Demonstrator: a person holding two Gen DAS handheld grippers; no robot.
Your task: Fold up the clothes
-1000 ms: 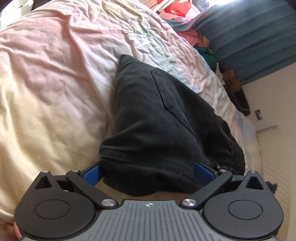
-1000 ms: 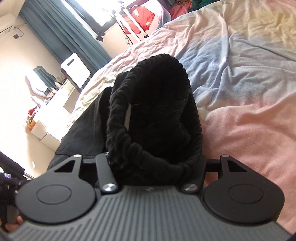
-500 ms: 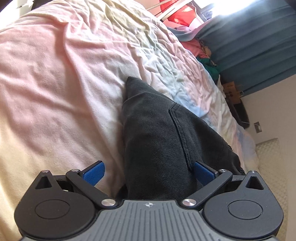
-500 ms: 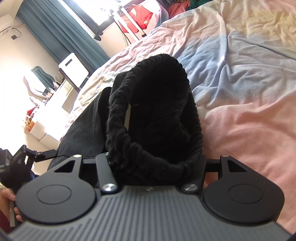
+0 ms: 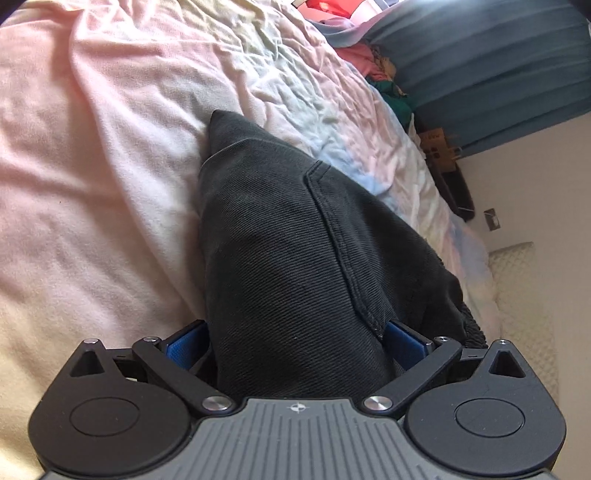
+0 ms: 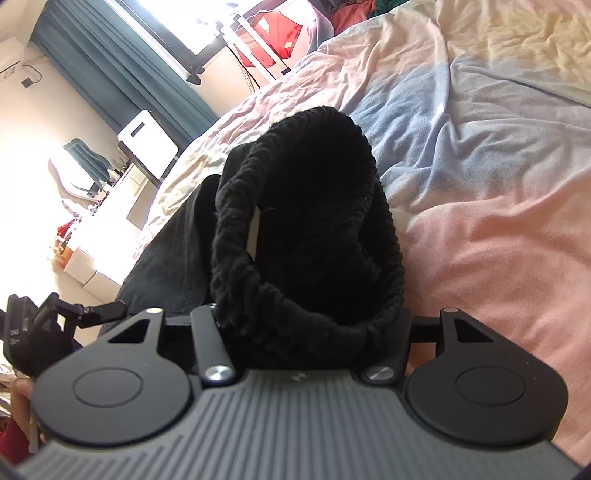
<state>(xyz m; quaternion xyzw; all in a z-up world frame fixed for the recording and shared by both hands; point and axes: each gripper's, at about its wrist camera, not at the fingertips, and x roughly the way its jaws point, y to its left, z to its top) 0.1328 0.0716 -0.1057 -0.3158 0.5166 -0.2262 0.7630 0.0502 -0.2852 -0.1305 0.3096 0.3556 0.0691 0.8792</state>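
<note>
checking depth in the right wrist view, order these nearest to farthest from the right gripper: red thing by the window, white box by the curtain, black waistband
1. black waistband, between the right gripper's fingers
2. white box, beyond the bed, upper left
3. red thing, farthest, by the window at top

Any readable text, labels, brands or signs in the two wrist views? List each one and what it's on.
"DAS": on the black device at the left edge of the right wrist view; the smaller lines under it are too small to read.
Crosshair mark, no letters: on the grey housing, left wrist view.
White print on the red garment: blurred, unreadable.
Marks on the cardboard box: too small to read.
</note>
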